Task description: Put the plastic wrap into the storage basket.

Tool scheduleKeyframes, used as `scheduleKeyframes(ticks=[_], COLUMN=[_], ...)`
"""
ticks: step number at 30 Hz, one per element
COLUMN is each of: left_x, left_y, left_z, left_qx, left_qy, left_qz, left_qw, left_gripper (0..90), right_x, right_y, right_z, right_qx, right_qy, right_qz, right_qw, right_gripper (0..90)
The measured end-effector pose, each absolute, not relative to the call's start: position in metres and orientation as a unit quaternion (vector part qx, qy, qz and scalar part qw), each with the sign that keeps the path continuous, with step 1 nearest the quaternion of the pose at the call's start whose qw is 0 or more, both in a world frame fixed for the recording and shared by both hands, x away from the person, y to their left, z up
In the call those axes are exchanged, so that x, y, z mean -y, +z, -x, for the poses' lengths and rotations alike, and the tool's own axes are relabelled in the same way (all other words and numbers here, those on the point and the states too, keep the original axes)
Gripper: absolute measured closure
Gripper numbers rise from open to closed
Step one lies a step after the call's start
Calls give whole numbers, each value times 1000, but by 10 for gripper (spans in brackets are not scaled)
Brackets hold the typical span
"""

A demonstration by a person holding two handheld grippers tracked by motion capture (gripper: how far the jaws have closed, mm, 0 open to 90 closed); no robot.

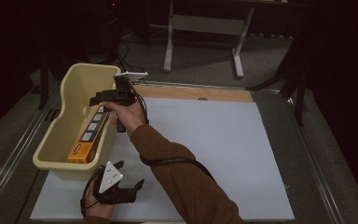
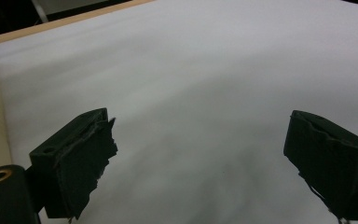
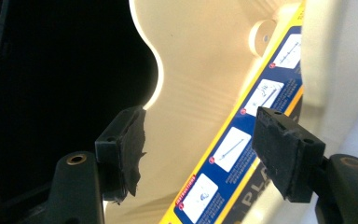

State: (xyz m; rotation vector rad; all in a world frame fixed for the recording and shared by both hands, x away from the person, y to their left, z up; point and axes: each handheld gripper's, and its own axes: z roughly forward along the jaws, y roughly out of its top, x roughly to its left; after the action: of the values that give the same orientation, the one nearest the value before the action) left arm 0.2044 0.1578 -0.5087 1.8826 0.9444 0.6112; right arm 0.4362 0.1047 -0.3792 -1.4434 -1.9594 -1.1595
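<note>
A long yellow and blue box (image 1: pixel 89 137) leans inside the cream plastic tub (image 1: pixel 58 119) at the table's left. My right gripper (image 1: pixel 103 97) hovers over the tub's far end, open, with nothing between its jaws. In the right gripper view the right gripper (image 3: pixel 200 149) looks down on the box (image 3: pixel 242 154) and the tub's inner wall (image 3: pixel 191 70). My left gripper (image 1: pixel 133 184) rests low near the table's front edge, just in front of the tub, open and empty. In the left gripper view the left gripper (image 2: pixel 200 154) faces bare white tabletop (image 2: pixel 205 70).
The white table top (image 1: pixel 214 140) spreads out right of the tub, with a wooden strip (image 1: pixel 196 93) along its far edge. A white desk frame (image 1: pixel 205 28) stands on the floor behind. A metal rail (image 1: pixel 9 158) runs along the table's left side.
</note>
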Motion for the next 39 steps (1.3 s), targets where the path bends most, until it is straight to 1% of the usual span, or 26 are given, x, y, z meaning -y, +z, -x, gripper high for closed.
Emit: scheduleKeyframes(ticks=[9,11,19,22,27,30,39], left_x=[-158,-158,-156,-155,-155,-154,-155], left_y=[-509,-509,-509,-509,-509,-509,-509], left_z=[-204,-204,-204,-204,-203,-203,-203], left_qx=[-382,-382,-379,-378,-377,-376,-377], left_qy=[249,249,250,250,250,250,250], left_qz=[-766,-765,-767,-768,-770,-771,-771], left_qw=[454,454,453,452,451,449,448], left_gripper=[78,78,78,78,78,78,78], right_x=[-91,-85,-60,-47,-22,-5,49], right_y=[-376,-374,-372,-373,-378,-380,-387], right_z=[-431,-429,-421,-418,-409,-402,-381], right_qx=[722,732,755,763,783,781,787], right_qy=[-421,-422,-425,-428,-426,-446,-474], right_qz=[502,493,463,453,435,424,392], right_qw=[223,208,187,171,132,104,52], right_gripper=[355,358,371,372,375,376,379])
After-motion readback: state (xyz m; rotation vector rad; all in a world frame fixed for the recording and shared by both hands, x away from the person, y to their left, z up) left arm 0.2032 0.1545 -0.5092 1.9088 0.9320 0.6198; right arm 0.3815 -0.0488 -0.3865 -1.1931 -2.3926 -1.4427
